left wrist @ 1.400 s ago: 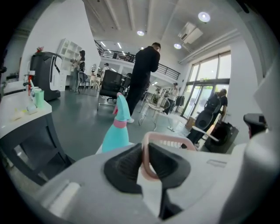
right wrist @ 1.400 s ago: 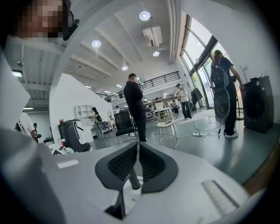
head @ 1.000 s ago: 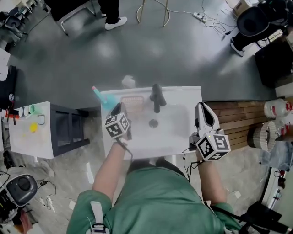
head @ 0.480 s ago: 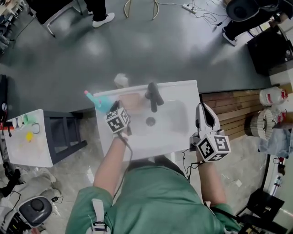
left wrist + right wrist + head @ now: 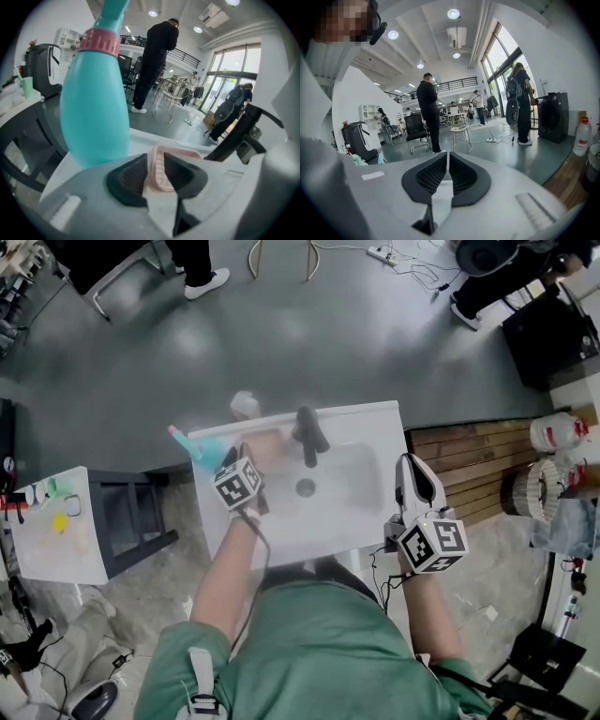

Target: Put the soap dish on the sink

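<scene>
White rectangular ceramic sink (image 5: 361, 519) sits right below me, on grey polished floor (image 5: 375, 343).

My right gripper (image 5: 447, 171) is nearest, at the sink's right edge. Its jaws are pressed together with nothing between them.

My left gripper (image 5: 157, 174) reaches over the sink's back left ledge, tilted down. Its jaws are opening. The pale pink ribbed plastic soap dish (image 5: 268, 444) is between the pads by its near rim, and as far as I can see the pads are no longer clamping it. The dish rests flat on the ledge, just left of the tap base.

A teal plastic bottle with a pink collar (image 5: 96, 108) stands upright just left of the dish, at the sink's back left corner. The black lever tap (image 5: 309, 435) stands at the middle of the back ledge, spout pointing over the basin and its drain hole (image 5: 305, 487).

A brown wooden slat platform (image 5: 469, 474) lies right of the sink. A white side table (image 5: 52, 531) stands on the left, well apart from it.

A small whitish round thing (image 5: 246, 405) lies on the floor behind the sink; I can't tell what it is. Farther back, a person in black clothes (image 5: 157, 61) stands beside a wire-frame stool (image 5: 171, 96).
</scene>
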Tool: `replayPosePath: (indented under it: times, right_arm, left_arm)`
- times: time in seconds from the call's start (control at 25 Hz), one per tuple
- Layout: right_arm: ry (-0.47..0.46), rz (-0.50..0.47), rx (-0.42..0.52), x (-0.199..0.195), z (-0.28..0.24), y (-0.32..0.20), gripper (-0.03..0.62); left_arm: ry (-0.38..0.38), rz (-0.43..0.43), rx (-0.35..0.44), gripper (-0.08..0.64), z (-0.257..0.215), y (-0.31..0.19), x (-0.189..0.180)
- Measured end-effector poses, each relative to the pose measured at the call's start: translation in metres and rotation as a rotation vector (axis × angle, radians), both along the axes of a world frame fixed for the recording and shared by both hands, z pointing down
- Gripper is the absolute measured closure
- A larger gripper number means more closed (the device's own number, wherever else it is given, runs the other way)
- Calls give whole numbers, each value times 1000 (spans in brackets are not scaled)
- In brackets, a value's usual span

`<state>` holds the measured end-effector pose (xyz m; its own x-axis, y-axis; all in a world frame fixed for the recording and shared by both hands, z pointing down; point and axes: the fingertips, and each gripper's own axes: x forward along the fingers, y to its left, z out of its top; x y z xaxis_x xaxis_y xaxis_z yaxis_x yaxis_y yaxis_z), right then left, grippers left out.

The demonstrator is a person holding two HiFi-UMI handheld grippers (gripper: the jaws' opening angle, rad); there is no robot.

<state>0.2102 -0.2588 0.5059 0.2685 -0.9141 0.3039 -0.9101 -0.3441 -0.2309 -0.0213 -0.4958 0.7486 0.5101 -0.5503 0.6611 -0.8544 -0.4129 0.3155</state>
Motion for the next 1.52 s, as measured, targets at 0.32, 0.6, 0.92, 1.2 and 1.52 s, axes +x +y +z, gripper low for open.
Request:
replayPosePath:
  times: [0.32, 0.6, 0.92, 1.2, 1.52]
  right_arm:
    - [-1, -40, 32, 2, -9, 6, 575]
    - [5, -99, 83, -6, -26, 2, 575]
    - [27, -152, 161, -15, -62, 3, 575]
    - [111, -205, 256, -24, -113, 5, 574]
    - [188, -237, 351, -21, -165, 24, 574]
  left_arm:
    - [49, 52, 88, 446, -52, 22, 10]
    - [142, 140, 267, 505, -142, 43, 23]
    - [223, 204, 487, 563, -254, 74, 21]
    - [279, 288, 646, 563, -343, 110, 34]
    - [308, 299, 759, 558, -413, 146, 39]
